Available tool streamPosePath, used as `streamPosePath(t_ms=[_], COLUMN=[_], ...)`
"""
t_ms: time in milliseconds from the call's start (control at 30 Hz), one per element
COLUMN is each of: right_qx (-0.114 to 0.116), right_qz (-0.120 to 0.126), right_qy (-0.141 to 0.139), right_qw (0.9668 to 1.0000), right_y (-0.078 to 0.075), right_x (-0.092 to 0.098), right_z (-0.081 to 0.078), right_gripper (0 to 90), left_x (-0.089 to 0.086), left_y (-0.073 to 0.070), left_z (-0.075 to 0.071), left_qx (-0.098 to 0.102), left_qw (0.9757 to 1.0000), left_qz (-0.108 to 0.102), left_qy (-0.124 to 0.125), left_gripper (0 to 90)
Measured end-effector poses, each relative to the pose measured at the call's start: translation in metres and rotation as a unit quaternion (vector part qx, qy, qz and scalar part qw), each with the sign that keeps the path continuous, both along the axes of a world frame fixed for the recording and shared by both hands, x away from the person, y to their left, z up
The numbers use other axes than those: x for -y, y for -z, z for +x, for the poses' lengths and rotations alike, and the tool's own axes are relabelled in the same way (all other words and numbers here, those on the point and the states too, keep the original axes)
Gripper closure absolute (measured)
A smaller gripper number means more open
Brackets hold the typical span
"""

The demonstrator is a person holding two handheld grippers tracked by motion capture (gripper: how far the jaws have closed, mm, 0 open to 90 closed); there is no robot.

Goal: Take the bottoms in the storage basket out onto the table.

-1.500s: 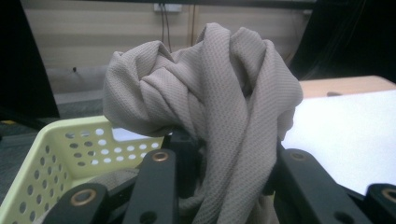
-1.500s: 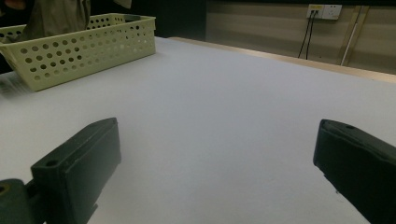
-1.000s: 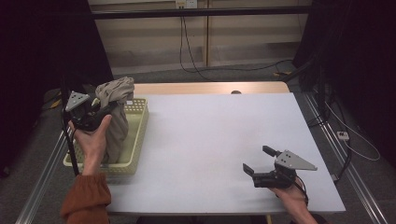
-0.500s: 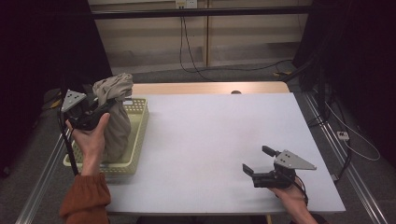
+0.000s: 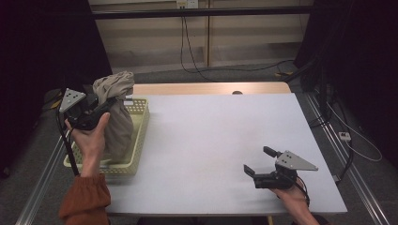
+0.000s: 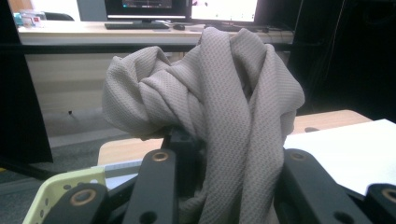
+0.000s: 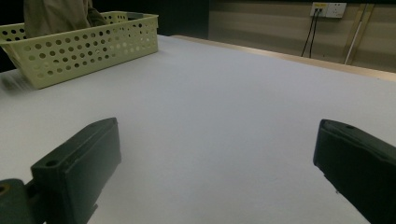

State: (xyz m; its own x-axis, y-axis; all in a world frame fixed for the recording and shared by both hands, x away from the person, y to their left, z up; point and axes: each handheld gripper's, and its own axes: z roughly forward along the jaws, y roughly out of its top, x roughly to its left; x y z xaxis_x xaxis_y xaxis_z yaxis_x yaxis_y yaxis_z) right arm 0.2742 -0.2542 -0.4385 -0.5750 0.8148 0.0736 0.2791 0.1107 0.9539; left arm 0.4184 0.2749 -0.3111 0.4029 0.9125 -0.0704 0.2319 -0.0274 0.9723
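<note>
**Grey cloth held up out of the yellow basket**

The grey cloth [image 5: 115, 110] hangs as a bunched, twisted bundle over the yellow basket [image 5: 139, 140], its lower part inside the basket and its upper folds raised well above the rim. In the left gripper view the cloth [image 6: 219, 107] is a knot of ribbed fabric that drapes down between the two black jaws, which are closed tight on it. The left gripper [image 5: 101, 108] sits at the left side of the basket, above its rim, held in the person's left hand [image 5: 90, 138], and it clamps the cloth near the top of the bundle. An orange-brown sleeve [image 5: 84, 206] covers that forearm, nearer the person than the basket.

The basket is perforated and stands at the left edge of the white table [image 5: 211, 140], with a strip of bare wooden top [image 5: 206, 88] beyond it. In the right gripper view the basket [image 7: 84, 44] shows far off across the table, with the cloth [image 7: 56, 16] rising from it.

The right gripper [image 5: 257, 162] rests well apart from the basket, near the table's near right corner, in the person's right hand [image 5: 293, 197]. Its jaws stand wide apart with nothing between them, and they point across the table toward the basket.
</note>
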Motion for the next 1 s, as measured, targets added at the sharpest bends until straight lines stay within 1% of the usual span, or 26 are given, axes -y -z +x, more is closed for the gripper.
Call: streamPosePath(t_ms=[33,67,367,600,1000], right_qx=[0.0,0.0,-0.001,-0.001,-0.001], right_qz=[0.0,0.0,-0.002,-0.002,-0.002], right_qy=[0.0,0.0,-0.001,-0.002,-0.002], right_qw=[1.0,1.0,1.0,1.0,1.0], right_y=[0.0,0.0,0.0,0.0,0.0], right_x=[0.0,0.0,0.0,0.0,0.0], right_z=[0.0,0.0,0.0,0.0,0.0], right_gripper=[0.8,0.8,0.8,0.8,0.8], left_x=[0.0,0.0,0.0,0.001,0.001], left_y=[-0.001,-0.001,-0.007,-0.012,-0.024], left_z=[-0.001,-0.001,-0.007,-0.01,-0.02], left_qx=[0.002,0.004,0.024,0.035,0.062], left_qw=[1.0,1.0,0.9997,0.9994,0.998], left_qz=[0.003,-0.002,-0.002,-0.005,-0.012], left_qy=[0.0,-0.001,-0.006,-0.005,-0.004], left_gripper=[69.4,69.4,69.4,69.4,69.5])
